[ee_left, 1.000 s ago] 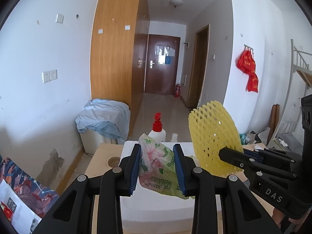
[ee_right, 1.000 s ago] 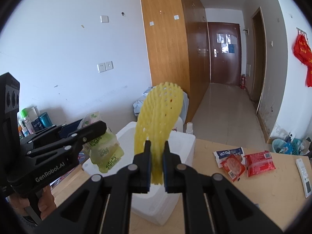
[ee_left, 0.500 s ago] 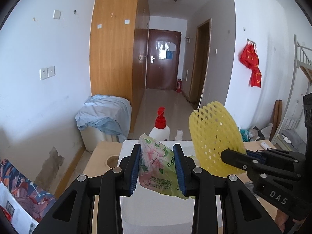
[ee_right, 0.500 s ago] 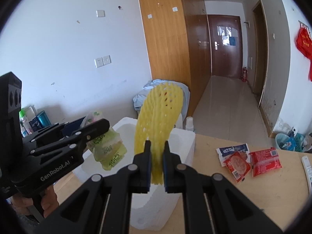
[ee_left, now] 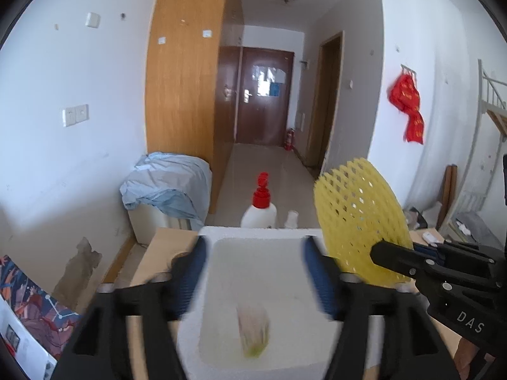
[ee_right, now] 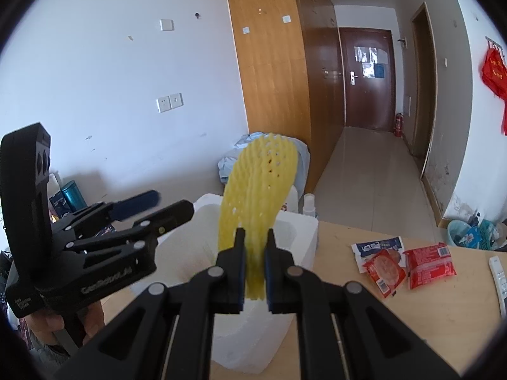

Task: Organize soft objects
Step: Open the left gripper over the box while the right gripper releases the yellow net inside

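The tissue pack (ee_left: 253, 332), a blurred floral-green soft packet, lies inside the white foam box (ee_left: 259, 234), low in its cavity and directly below my left gripper (ee_left: 255, 272), whose blue-padded fingers (ee_left: 195, 272) stand wide apart with nothing between them. I judge the drop-off step for that item done, and the step in hand is the second soft thing: the yellow foam fruit net (ee_right: 259, 196), which my right gripper (ee_right: 255, 250) pinches by its lower end, fingers narrow and closed on the mesh, the net standing upright and leaning slightly to the right. In the right wrist view it hangs over the near rim of the foam box (ee_right: 304, 221), though I cannot tell whether it is fully above the opening. The next move, as I read it, calls for bringing the right gripper over the middle of the cavity, lowering a little, and parting the fingers so the net falls beside the packet; the left gripper should clear out first, since the two tools sit close together over the box. The net is light and springy, so it may cling to a pad or bounce on the rim. Red snack packets (ee_right: 408, 262) lie well apart on the wooden table (ee_right: 443, 316), probably waiting their turn.
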The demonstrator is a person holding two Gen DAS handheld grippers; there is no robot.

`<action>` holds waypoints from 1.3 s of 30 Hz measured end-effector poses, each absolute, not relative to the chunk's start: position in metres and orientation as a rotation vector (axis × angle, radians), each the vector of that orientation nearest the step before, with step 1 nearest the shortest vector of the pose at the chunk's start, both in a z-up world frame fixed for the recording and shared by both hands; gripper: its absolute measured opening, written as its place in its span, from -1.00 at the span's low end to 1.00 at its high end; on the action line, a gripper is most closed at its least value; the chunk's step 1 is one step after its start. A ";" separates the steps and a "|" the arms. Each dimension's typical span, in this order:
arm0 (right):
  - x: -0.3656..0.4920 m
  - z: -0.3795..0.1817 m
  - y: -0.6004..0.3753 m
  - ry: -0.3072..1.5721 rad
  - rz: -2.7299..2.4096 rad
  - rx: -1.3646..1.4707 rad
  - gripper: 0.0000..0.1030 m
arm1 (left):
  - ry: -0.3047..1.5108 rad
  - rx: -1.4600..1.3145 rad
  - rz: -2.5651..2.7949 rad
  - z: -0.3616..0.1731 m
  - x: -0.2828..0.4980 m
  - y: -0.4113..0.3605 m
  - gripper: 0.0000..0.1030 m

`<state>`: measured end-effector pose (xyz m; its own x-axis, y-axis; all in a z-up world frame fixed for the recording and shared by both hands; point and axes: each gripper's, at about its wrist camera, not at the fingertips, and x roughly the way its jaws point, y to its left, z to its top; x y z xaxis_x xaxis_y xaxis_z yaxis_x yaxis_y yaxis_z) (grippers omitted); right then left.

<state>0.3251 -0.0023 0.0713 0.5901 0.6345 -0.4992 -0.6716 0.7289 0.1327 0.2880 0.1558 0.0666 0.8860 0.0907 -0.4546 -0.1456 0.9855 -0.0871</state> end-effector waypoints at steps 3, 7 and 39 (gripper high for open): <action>0.326 0.068 0.000 0.556 0.765 -0.076 -0.76 | 0.427 -0.140 0.144 0.069 0.279 0.161 0.64; 0.326 0.065 0.003 0.564 0.776 -0.084 -0.76 | 0.409 -0.181 0.163 0.071 0.272 0.169 0.66; 0.319 0.060 0.014 0.571 0.820 -0.101 -0.23 | 0.416 -0.190 0.192 0.069 0.269 0.179 0.66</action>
<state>0.3190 0.0140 0.0598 0.5412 0.6626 -0.5177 -0.7157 0.6862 0.1301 0.2690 0.1793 0.0694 0.8972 0.1455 -0.4169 -0.2227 0.9644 -0.1428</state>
